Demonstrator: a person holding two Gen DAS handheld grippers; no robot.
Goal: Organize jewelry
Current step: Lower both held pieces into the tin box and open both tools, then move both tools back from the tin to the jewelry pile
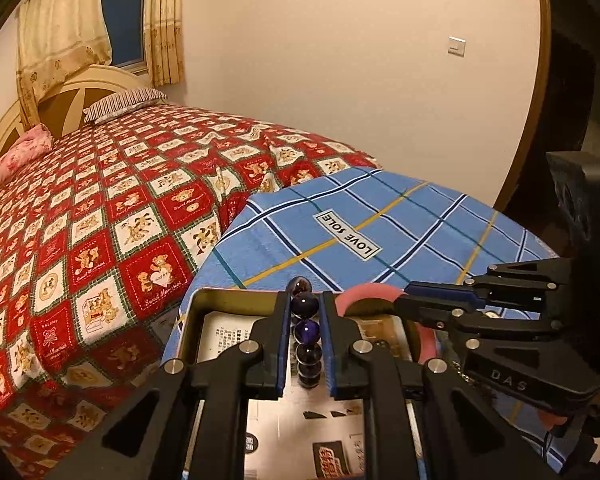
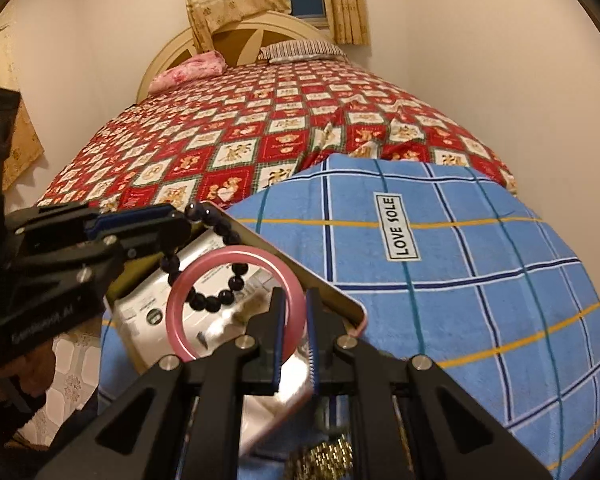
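Left hand-held gripper [image 1: 305, 320] clamped on a dark purple bead bracelet [image 1: 307, 334], beads lined up right in the gap between the blue-padded fingers [image 1: 281, 344], bottom middle of the left wrist view. Same bracelet [image 2: 216, 264] seen in the right wrist view as a hanging loop at centre left, top end pinched in the left hand-held gripper [image 2: 182, 220], rest of it drooping in front of a shiny metal tin [image 2: 148, 312].

Right hand-held gripper [image 2: 294, 332] pinched on a pink bangle [image 2: 172, 316], rim of the ring caught between the two fingers, bottom middle of that frame, ring standing up on edge with the beads showing through its hole. From the left wrist view, same bangle [image 1: 364, 292] peeking out at centre right, with the right hand-held gripper [image 1: 404, 300] coming in from the right edge.

Both pieces held over the open tin [image 1: 236, 296], printed paper lining inside. Can't tell if either one touches the tin.

Tin sitting on a blue plaid cloth [image 1: 420, 216] with a "LOVE SOLE" label [image 1: 348, 234] covering a round surface. Behind it, a bed with a red teddy-bear quilt [image 1: 100, 216], striped pillow [image 1: 124, 102] and pink pillow [image 1: 18, 154] at upper left. Something gold and chain-like [image 2: 324, 456] at the very bottom of the right wrist view, too blurry to name.
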